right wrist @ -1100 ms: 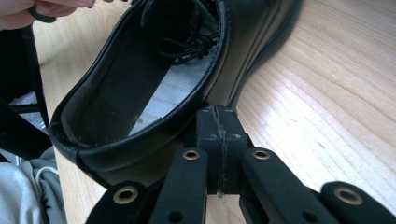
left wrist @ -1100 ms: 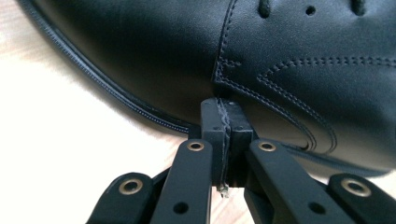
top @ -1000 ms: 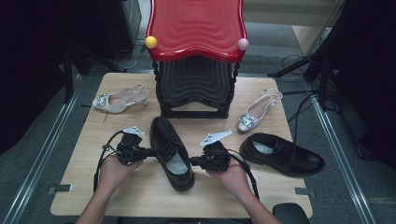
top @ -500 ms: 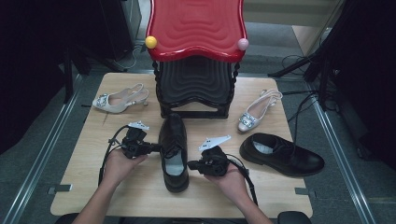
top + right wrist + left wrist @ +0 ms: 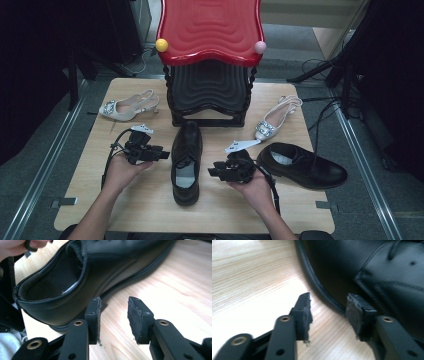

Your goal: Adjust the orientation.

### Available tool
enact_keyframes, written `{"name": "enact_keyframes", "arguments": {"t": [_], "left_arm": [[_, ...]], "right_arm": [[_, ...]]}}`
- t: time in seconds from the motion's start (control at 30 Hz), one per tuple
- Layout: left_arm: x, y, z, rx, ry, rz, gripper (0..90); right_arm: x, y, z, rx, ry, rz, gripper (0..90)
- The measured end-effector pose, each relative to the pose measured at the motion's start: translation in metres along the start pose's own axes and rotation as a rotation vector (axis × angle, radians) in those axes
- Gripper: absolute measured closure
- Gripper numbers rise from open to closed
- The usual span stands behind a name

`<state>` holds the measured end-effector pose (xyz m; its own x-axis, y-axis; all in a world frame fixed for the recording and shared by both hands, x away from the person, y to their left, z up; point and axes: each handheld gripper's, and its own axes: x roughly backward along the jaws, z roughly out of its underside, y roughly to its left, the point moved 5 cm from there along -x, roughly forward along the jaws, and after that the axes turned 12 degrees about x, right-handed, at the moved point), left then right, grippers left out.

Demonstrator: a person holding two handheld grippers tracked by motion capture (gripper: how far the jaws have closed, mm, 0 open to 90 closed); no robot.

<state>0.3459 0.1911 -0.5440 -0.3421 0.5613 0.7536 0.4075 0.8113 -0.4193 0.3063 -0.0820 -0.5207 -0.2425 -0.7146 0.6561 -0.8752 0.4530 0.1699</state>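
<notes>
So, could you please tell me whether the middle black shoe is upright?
Upright: the black shoe rests sole-down on the table, opening facing up.

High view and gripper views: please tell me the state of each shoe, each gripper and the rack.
Left gripper: open, jaws just opened, nothing between them.
Right gripper: open, jaws just opened, nothing between them.
Middle black shoe: upright, released, toe toward rack.
Right black shoe: upright, untouched.
Two pale heeled shoes: lying on table.
Rack: shelves bare.

Gripper [image 5: 113, 317]: two black jaws standing apart, just opened, bare wood between them.
Shoe [image 5: 82, 272]: black leather, heel end near the left jaw, lying on the table.
Table [image 5: 185, 290]: pale wood grain.
Hand [image 5: 17, 246]: top left corner, behind the shoe.
</notes>
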Motion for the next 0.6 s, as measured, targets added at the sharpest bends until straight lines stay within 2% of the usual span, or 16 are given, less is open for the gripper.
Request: {"name": "enact_keyframes", "arguments": {"t": [0.1,0.17,0.23,0.3,0.43,0.6], "left_arm": [[0.0,-0.002,0.0,0.0,-0.007,0.023,47.8],[0.0,-0.002,0.0,-0.017,-0.008,0.025,45.3],[0.001,0.0,0.0,-0.013,-0.01,0.029,44.0],[0.001,0.001,-0.001,-0.003,-0.016,0.038,43.3],[0.002,0.002,-0.001,0.0,-0.024,0.045,42.8],[0.001,0.0,-0.001,-0.01,-0.019,0.041,42.4]], "right_arm": [[0.01,-0.007,0.001,-0.006,-0.014,0.026,63.4],[0.016,-0.01,0.002,-0.008,-0.018,0.043,63.9],[0.021,-0.013,0.003,-0.013,-0.019,0.053,64.1],[0.026,-0.017,0.004,-0.021,-0.025,0.05,65.2],[0.034,-0.022,0.006,-0.025,-0.03,0.074,67.3],[0.044,-0.03,0.007,-0.024,-0.033,0.111,71.1]]}}
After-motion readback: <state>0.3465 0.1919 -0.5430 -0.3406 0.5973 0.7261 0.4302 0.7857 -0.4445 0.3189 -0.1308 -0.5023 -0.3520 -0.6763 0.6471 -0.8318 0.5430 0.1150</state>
